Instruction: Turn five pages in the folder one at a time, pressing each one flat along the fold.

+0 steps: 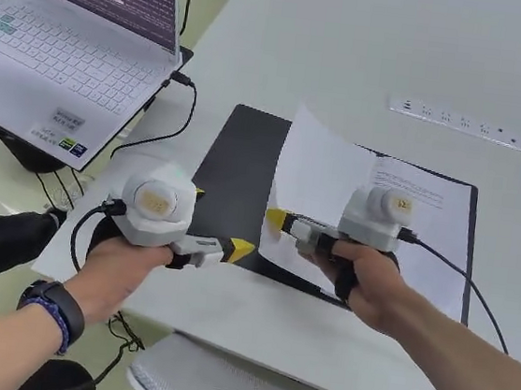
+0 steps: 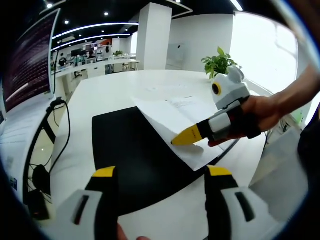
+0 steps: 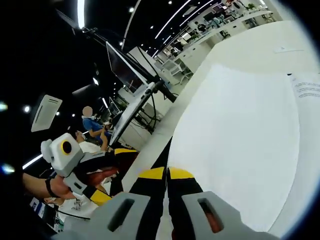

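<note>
An open-plan office: a white conference table (image 1: 353, 46) carries an open laptop (image 1: 71, 42) and a recessed power socket strip (image 1: 457, 121). Beyond it, rows of desks (image 2: 95, 67) stretch under a dark ceiling lined with light strips (image 2: 95, 27). A white column (image 2: 152, 37) and a potted plant (image 2: 218, 62) stand nearby, and a seated person (image 3: 95, 125) works in the background.

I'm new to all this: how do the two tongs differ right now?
The left tongs are open and hold nothing; the right tongs are shut on a page. The left point at the black folder; the right lift the page off it. Both have yellow tips.
</note>
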